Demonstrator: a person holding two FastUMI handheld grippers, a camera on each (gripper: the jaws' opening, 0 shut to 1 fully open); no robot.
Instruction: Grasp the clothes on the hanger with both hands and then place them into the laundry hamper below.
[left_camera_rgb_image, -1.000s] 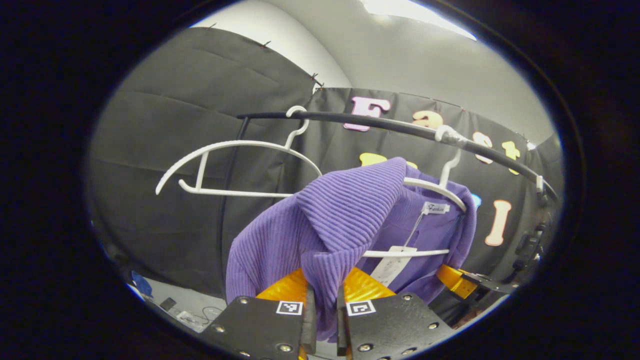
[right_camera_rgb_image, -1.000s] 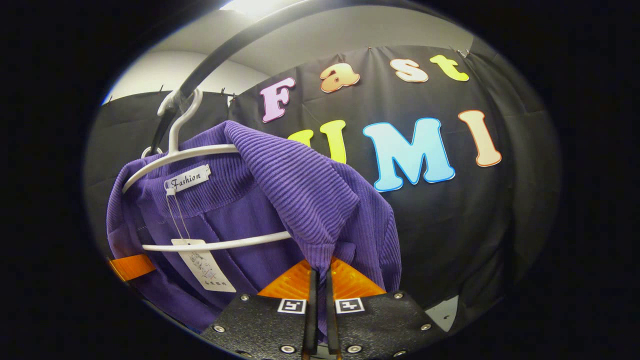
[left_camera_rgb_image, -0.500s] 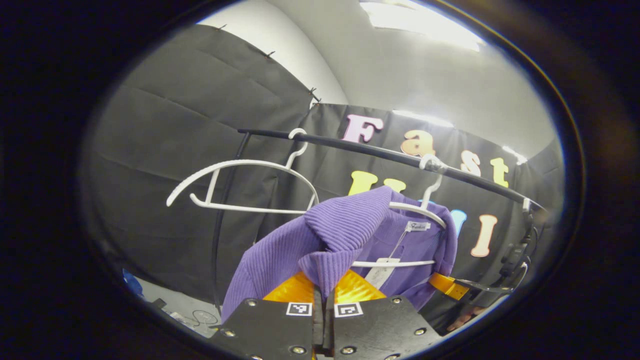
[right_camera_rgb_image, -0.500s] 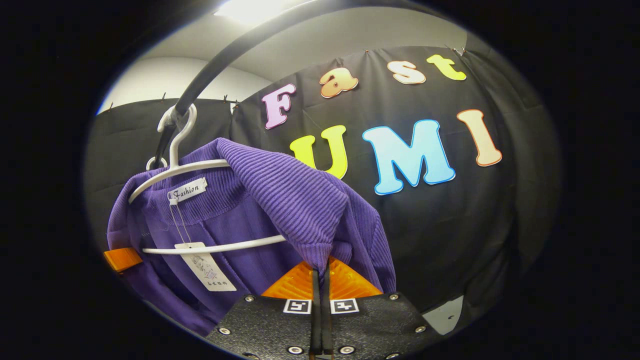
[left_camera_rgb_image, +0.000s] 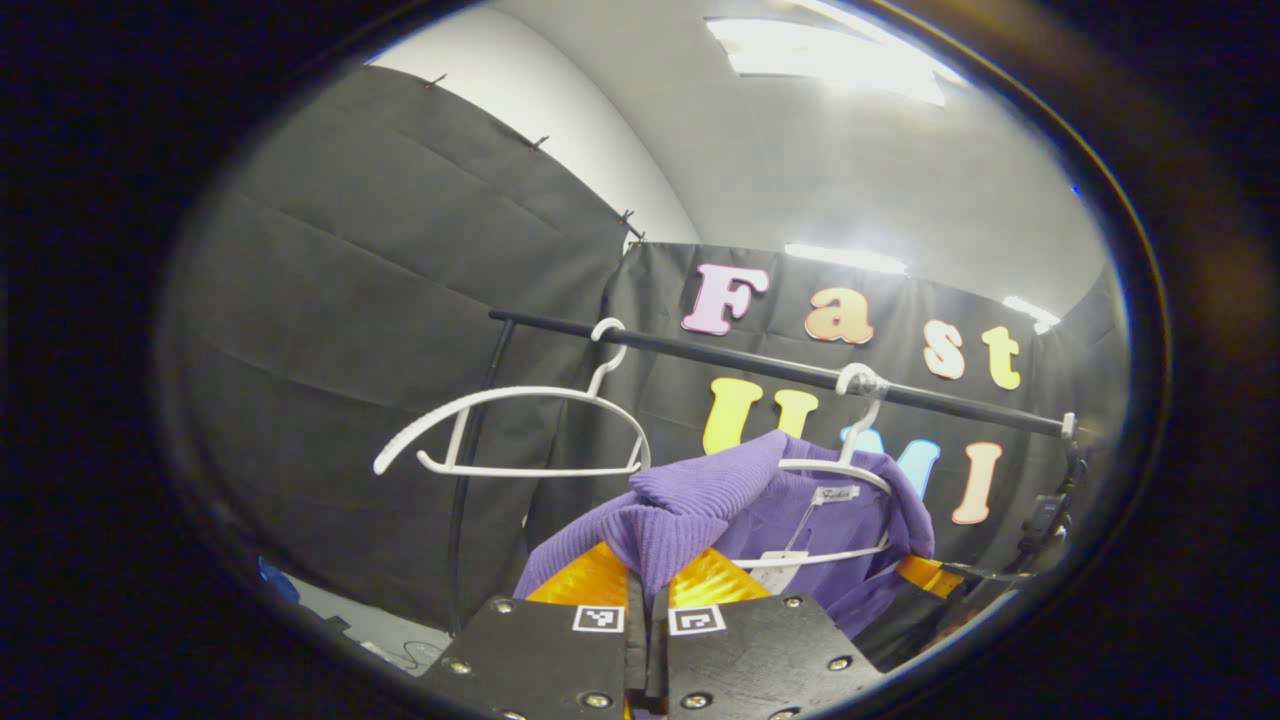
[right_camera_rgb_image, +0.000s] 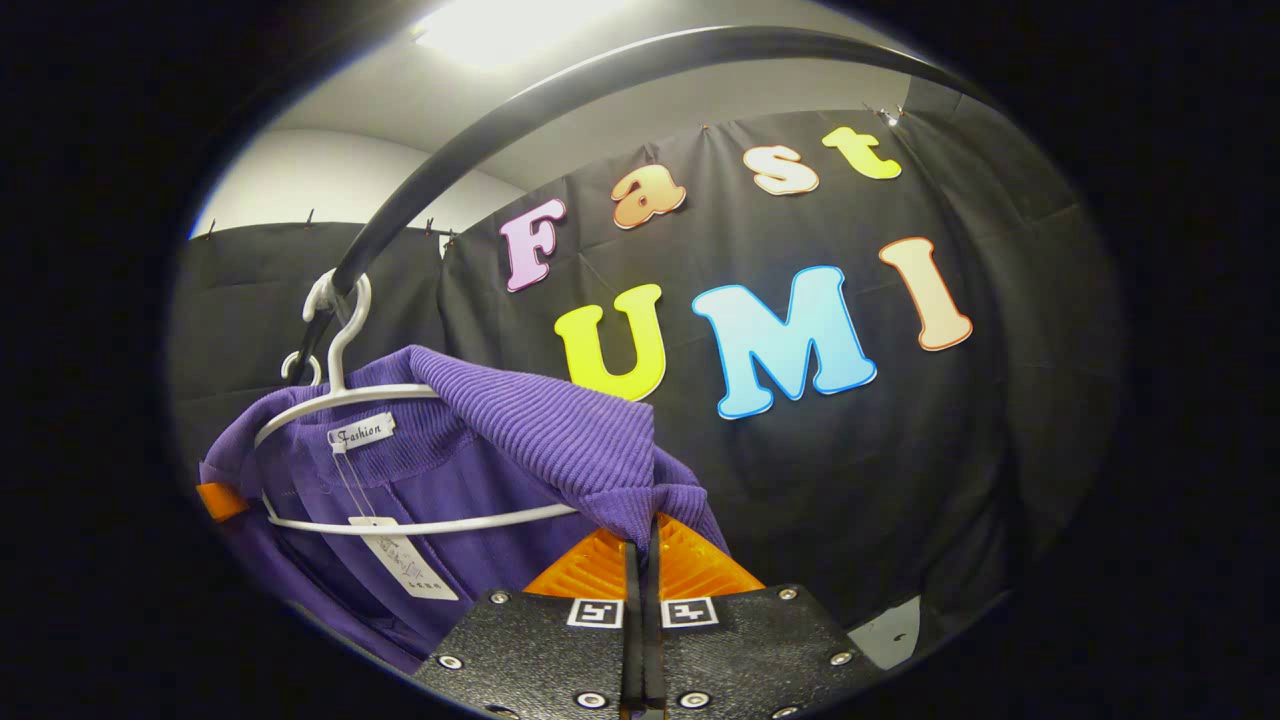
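Hanging from a white hanger (left_camera_rgb_image: 835, 470) on the black rail (left_camera_rgb_image: 780, 370), the purple knitted garment (left_camera_rgb_image: 800, 510) is now gripped at both of its shoulders. The left tool (left_camera_rgb_image: 647, 610) has its two fingers pressed together on a fold of the purple knit at one shoulder, and the cloth rises in a small peak out of the pinch. The right tool (right_camera_rgb_image: 640, 600) does the same at the other shoulder: its fingers are closed on a bunch of the ribbed cloth (right_camera_rgb_image: 560, 450), with almost no gap between them.

In the right gripper view the collar with its label and a paper tag (right_camera_rgb_image: 400, 560) sits inside the hanger's loop (right_camera_rgb_image: 400, 460), so the garment is not yet free of the hanger. A second white hanger (left_camera_rgb_image: 510, 435), bare, hangs on the same rail, beside the loaded one. The laundry hamper is below, by the task sentence; I cannot place it from here.

I judge that the grasping step is done and the removal step is in hand. The next move, I think, calls for drawing both shoulders off the ends of the hanger together, with an even pull so the hook does not jump from the rail, and then lowering the garment down to the hamper before the fingers let go.
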